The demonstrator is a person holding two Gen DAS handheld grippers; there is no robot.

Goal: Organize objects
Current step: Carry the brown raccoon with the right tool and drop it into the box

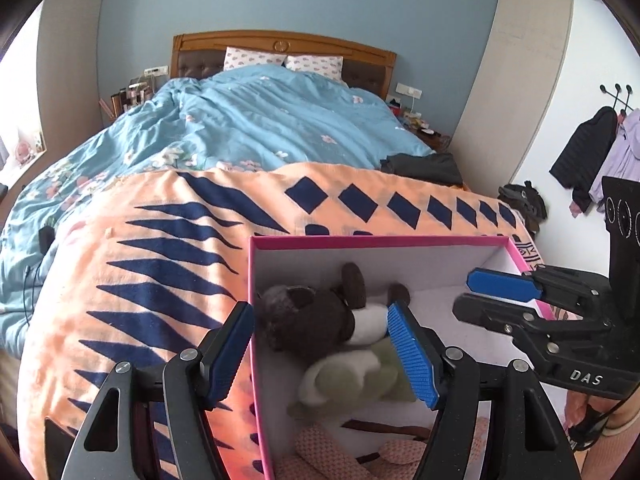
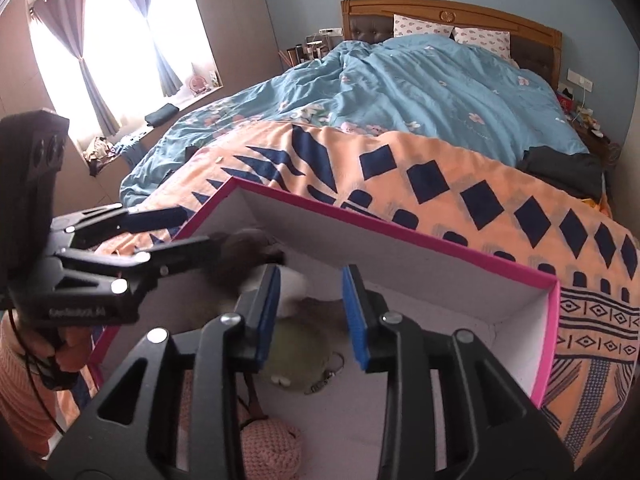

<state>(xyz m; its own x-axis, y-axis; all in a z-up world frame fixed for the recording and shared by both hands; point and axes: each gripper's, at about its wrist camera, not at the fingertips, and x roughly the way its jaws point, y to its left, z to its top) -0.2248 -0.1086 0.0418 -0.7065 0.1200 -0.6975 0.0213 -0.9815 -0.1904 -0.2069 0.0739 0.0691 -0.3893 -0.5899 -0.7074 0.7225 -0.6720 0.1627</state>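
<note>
A pink-rimmed white box [image 1: 372,241] sits on the orange and navy blanket at the foot of the bed; it also shows in the right wrist view [image 2: 440,240]. Inside lie a dark brown and white plush [image 1: 316,316], a pale green plush [image 1: 352,380] [image 2: 304,356] and a pink knitted toy [image 1: 324,452] [image 2: 268,448]. My left gripper [image 1: 320,356] is open, straddling the box's left wall, empty. My right gripper [image 2: 312,316] is open above the box interior, empty; it shows in the left wrist view [image 1: 468,296] over the right wall.
The orange and navy blanket [image 1: 140,264] covers the bed's foot, a blue floral duvet [image 1: 260,120] lies behind it. A dark folded garment [image 1: 424,168] lies at the bed's right edge. Cluttered nightstands flank the headboard. Coats hang on a rack [image 1: 592,148] at right.
</note>
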